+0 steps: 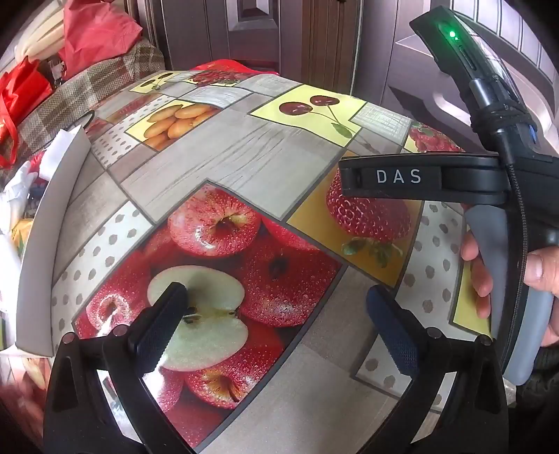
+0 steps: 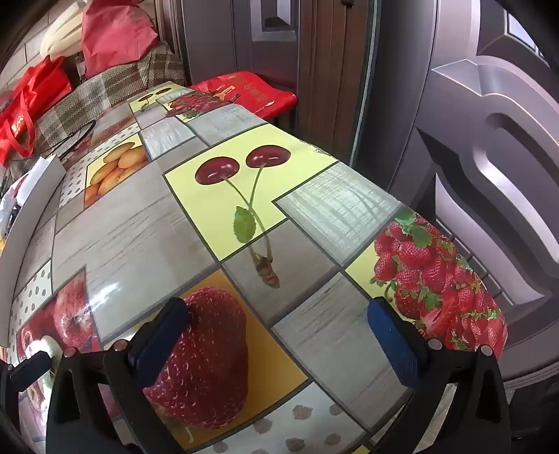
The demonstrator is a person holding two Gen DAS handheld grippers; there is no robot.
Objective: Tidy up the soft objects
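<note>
My left gripper [image 1: 277, 310] hangs open over the apple print on the fruit-patterned tablecloth [image 1: 244, 157], with nothing between its fingers. At the left edge stands a pale grey box [image 1: 45, 227]. White fabric [image 1: 19, 195] and other coloured soft pieces lie inside it, mostly cut off from view. My right gripper [image 2: 277, 314] is open too and holds nothing, above the big strawberry print on the tablecloth [image 2: 139, 223]. The left wrist view shows its black finger marked DAS [image 1: 401, 176] and a hand [image 1: 478, 272] on the grey handle. The box wall [image 2: 31, 216] sits far left in the right wrist view.
Red bags [image 1: 21, 94] and a pink cloth [image 1: 97, 31] lie on a plaid-covered seat [image 1: 80, 90] behind the table. A red bag [image 2: 251, 90] rests beyond the far end. Dark panelled doors [image 2: 489, 174] stand close to the table's right edge.
</note>
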